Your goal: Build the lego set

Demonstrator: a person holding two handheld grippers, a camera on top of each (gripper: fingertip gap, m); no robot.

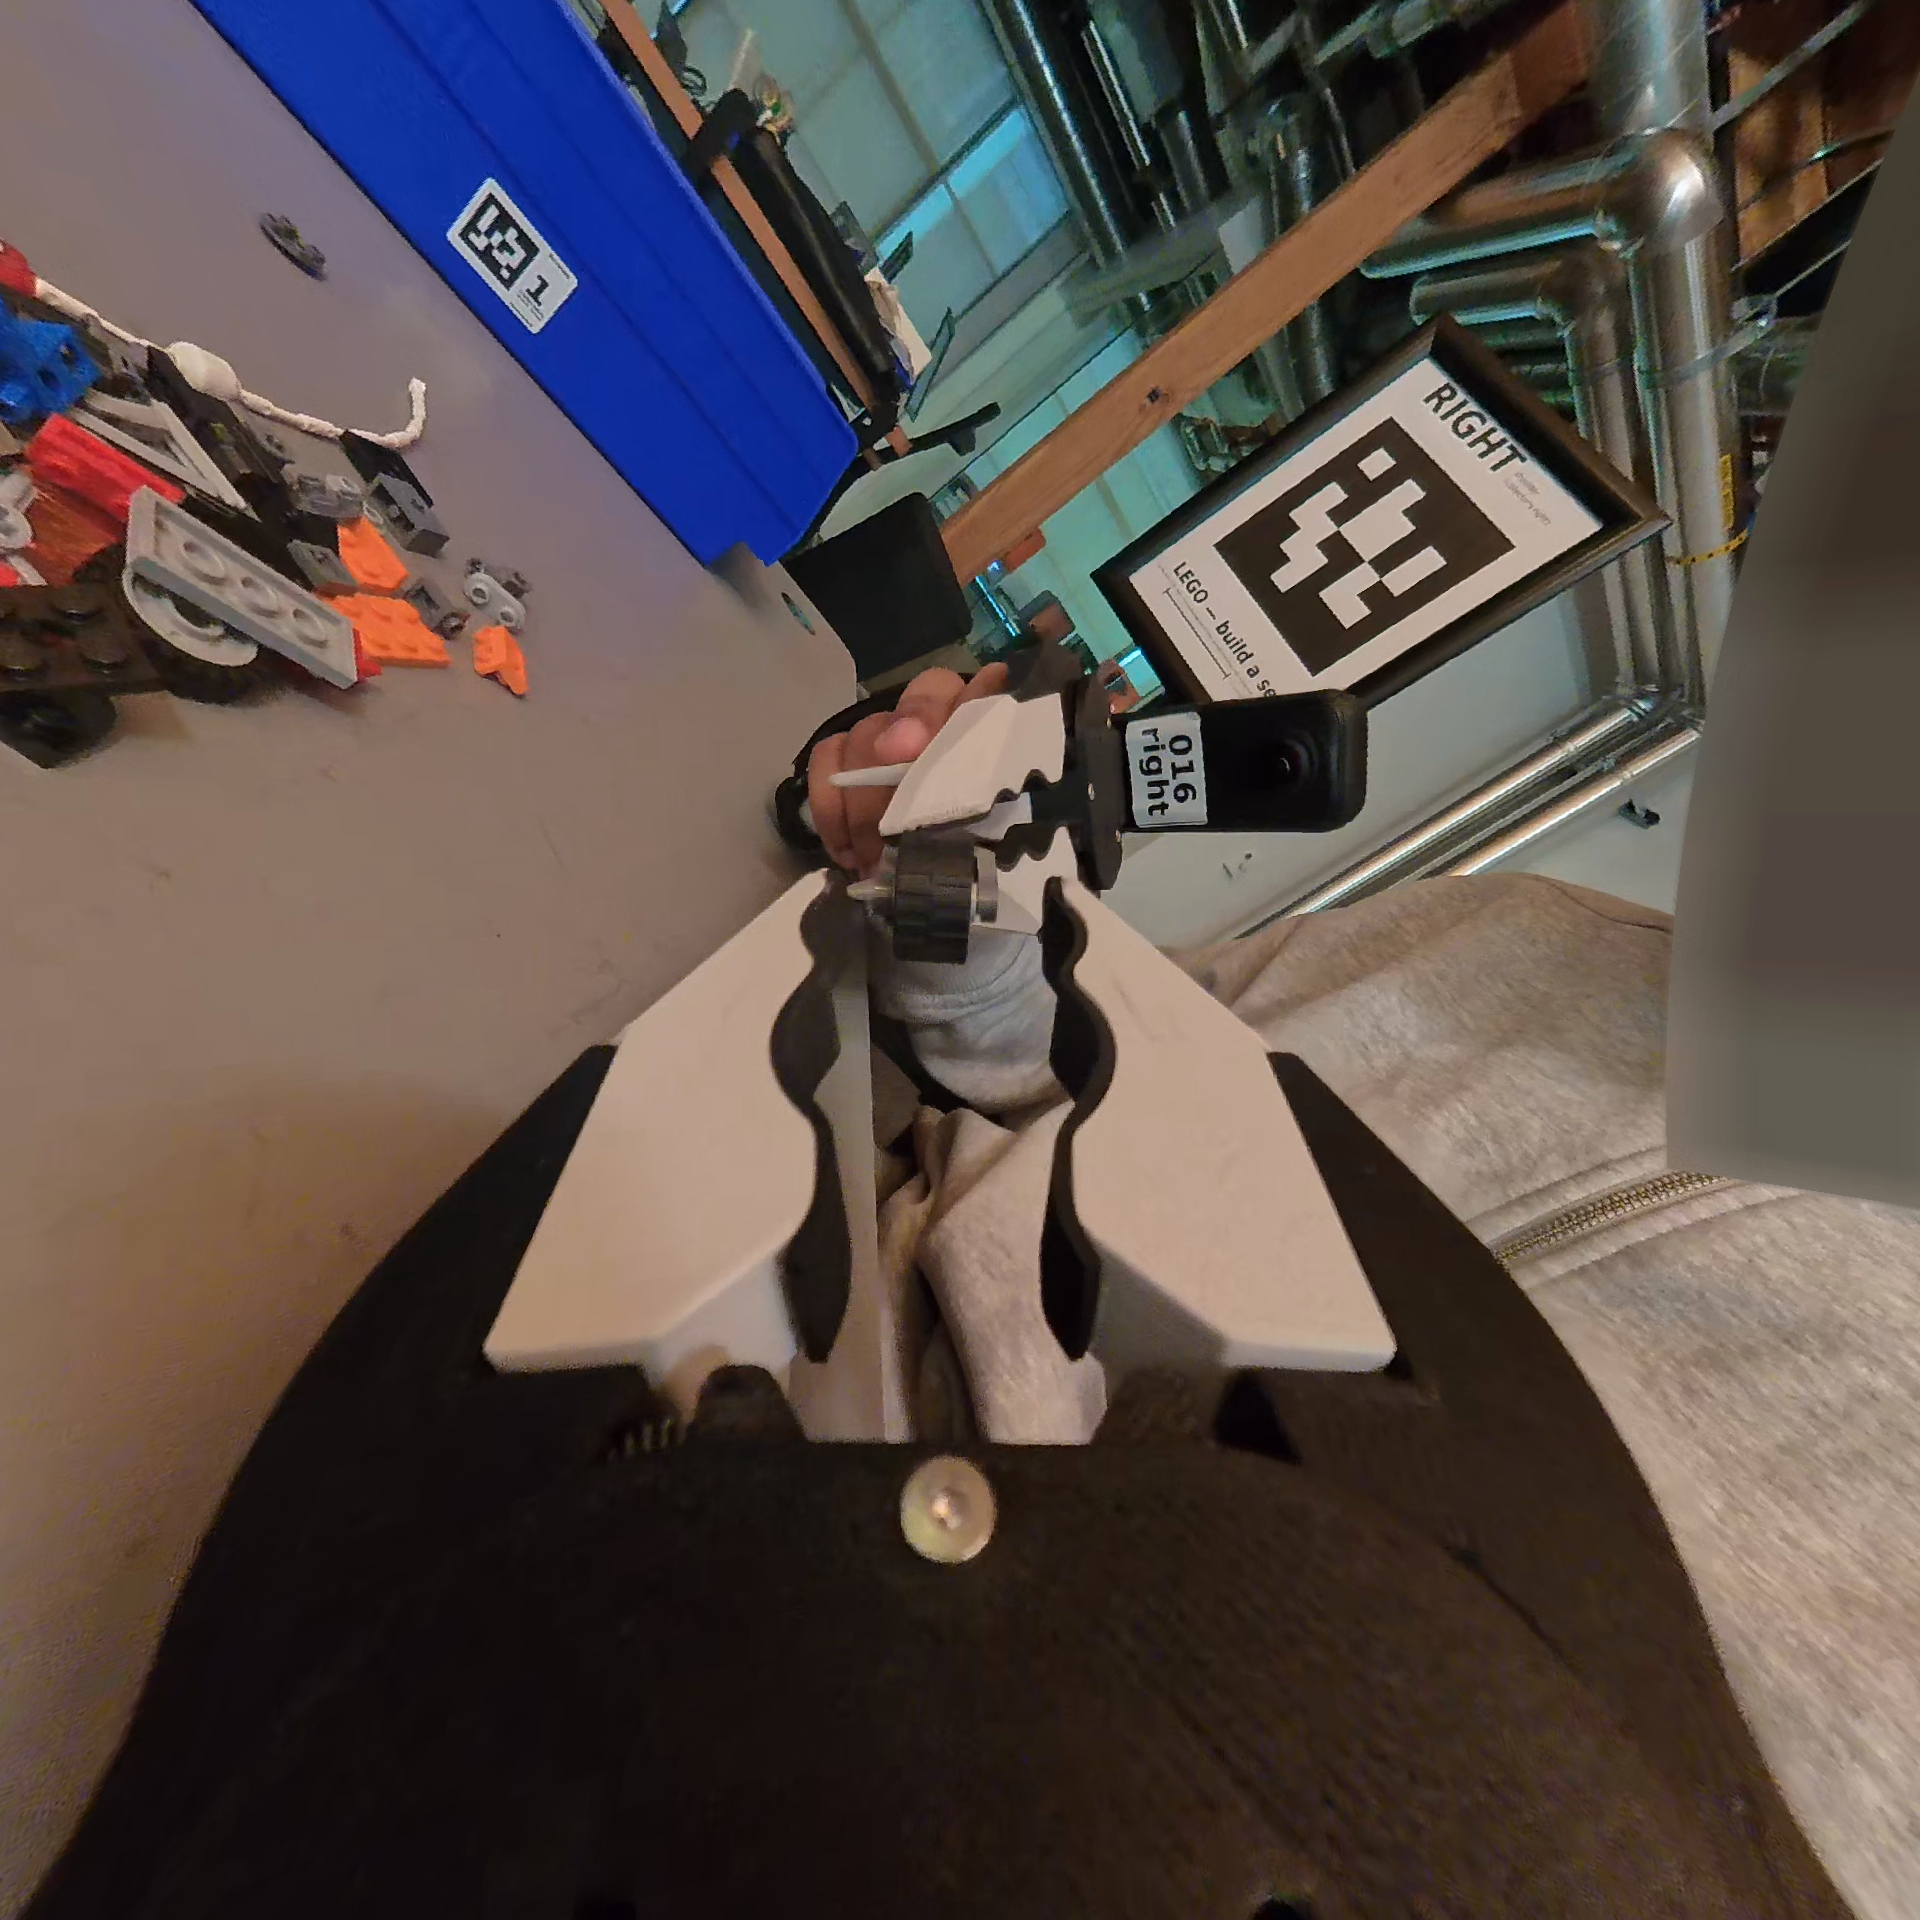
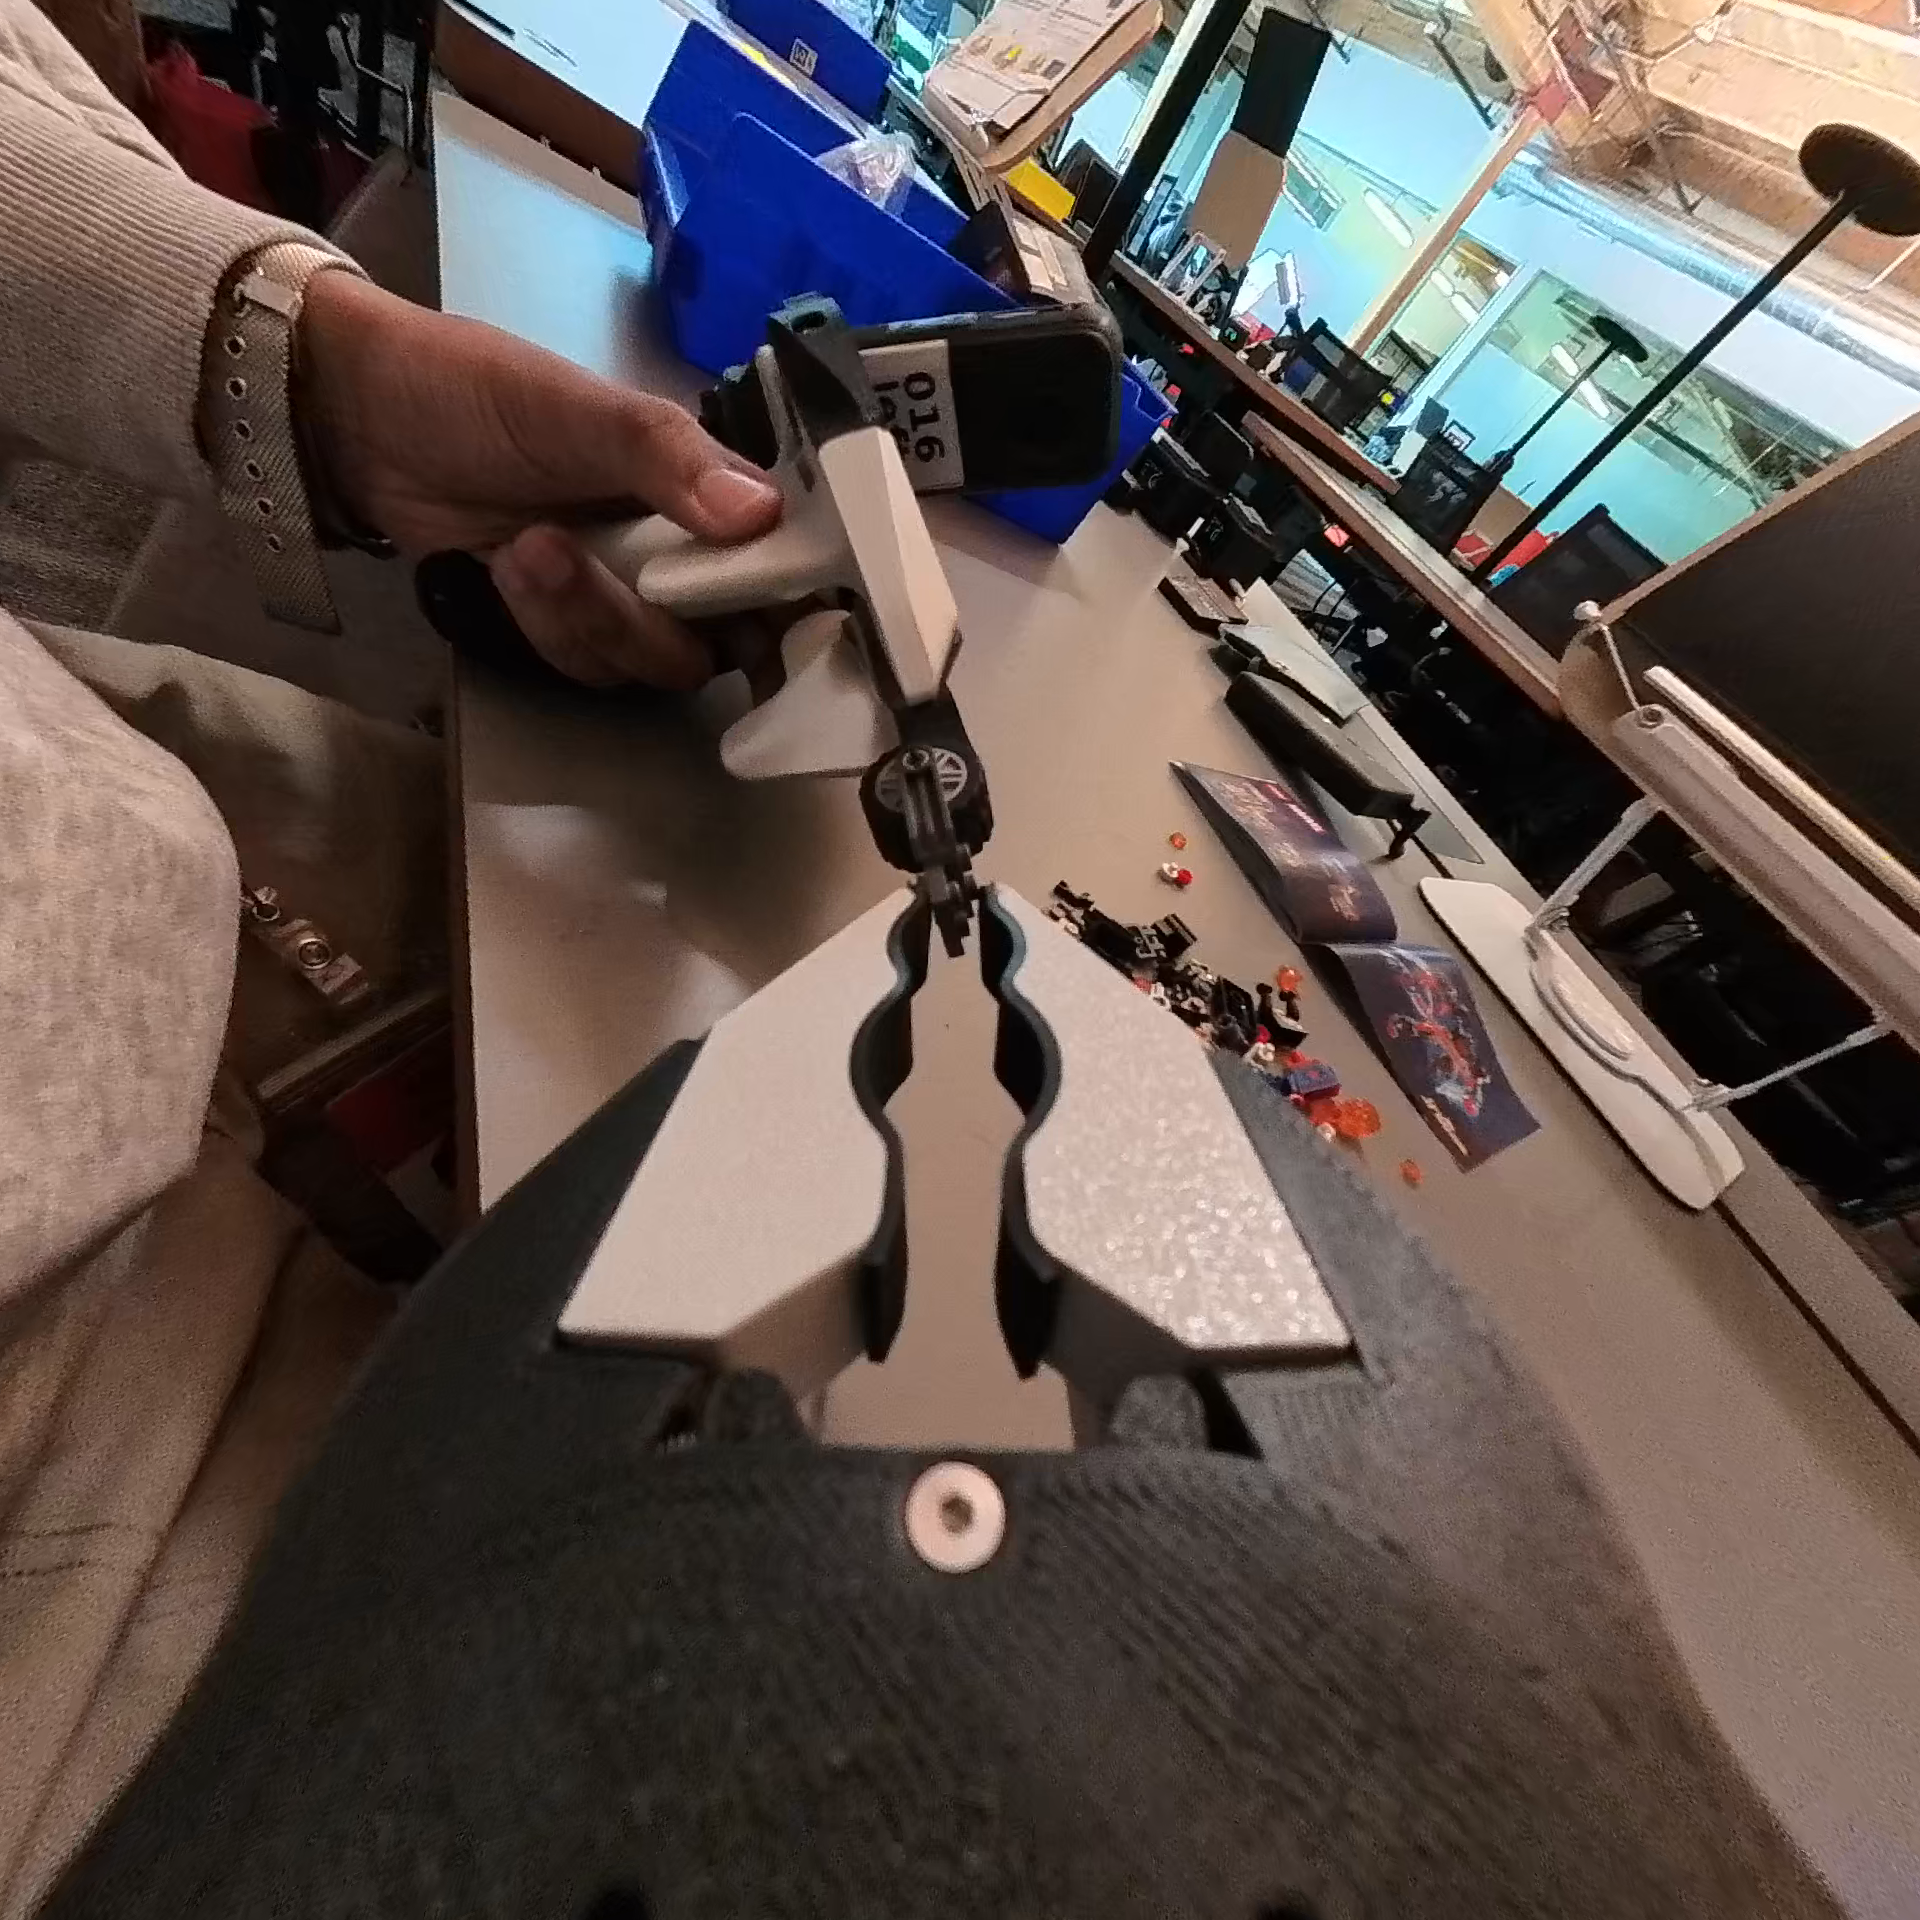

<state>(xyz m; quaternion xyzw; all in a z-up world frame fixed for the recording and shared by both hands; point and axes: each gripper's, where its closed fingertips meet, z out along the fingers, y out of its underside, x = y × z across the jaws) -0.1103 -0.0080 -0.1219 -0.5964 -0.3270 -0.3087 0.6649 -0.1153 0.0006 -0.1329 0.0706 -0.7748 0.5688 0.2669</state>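
Observation:
My left gripper [image 1: 940, 899] is shut on a small black wheel [image 1: 930, 909] with a grey hub, held in the air above the near edge of the grey table [image 1: 312, 935]. In the right wrist view the wheel [image 2: 925, 790] sits between the left gripper's [image 2: 899, 743] white fingertips. My right gripper [image 2: 945, 909] is shut on a thin dark grey axle piece [image 2: 940, 873] that reaches up into the wheel's hub. The right gripper [image 1: 925, 842] also shows in the left wrist view, meeting the wheel from beyond, with a hand [image 1: 883, 748] on its handle.
A partly built brick model with loose orange and grey pieces [image 1: 208, 540] lies on the table's left. A blue bin [image 1: 623, 260] and a framed marker sign [image 1: 1371, 520] stand behind. Loose dark and red bricks [image 2: 1195, 977], booklets [image 2: 1351, 935] and a white lamp base [image 2: 1579, 1039] lie to the right.

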